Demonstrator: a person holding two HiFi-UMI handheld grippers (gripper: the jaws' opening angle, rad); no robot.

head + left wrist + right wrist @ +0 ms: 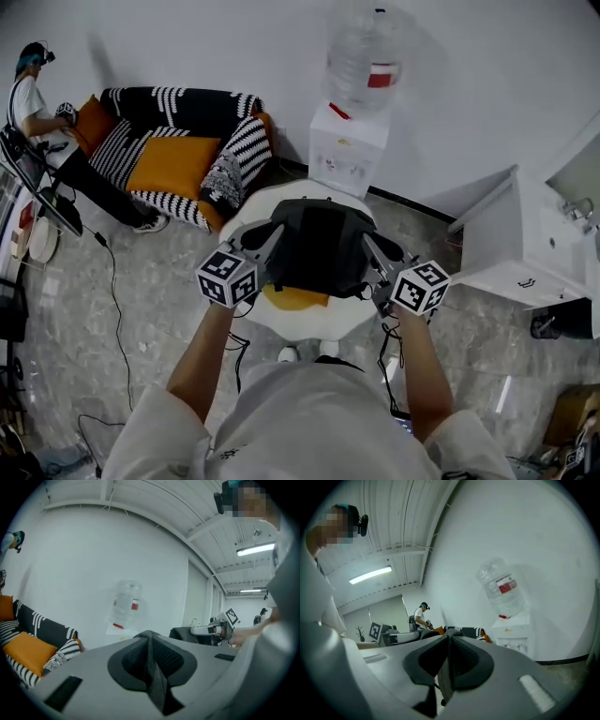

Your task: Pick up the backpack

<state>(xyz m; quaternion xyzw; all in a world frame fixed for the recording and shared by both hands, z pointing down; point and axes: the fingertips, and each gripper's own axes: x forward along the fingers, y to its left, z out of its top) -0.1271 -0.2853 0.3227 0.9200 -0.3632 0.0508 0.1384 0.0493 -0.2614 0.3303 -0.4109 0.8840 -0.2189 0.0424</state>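
Over table (339, 323): backpack (319, 246) in L claw (149, 645), R claw (447, 645).

Small round white counter (349, 320), an orange-yellow thing (293, 299) on its top, grey stone floor (159, 300) below, striped sofa (178, 141), water dispenser (347, 150) and black cable (114, 309) on the floor

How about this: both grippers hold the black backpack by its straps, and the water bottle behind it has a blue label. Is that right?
Not quite: the label on the water bottle is red, not blue, as the head view shows. The rest holds: left gripper and right gripper hold the black backpack by its straps.
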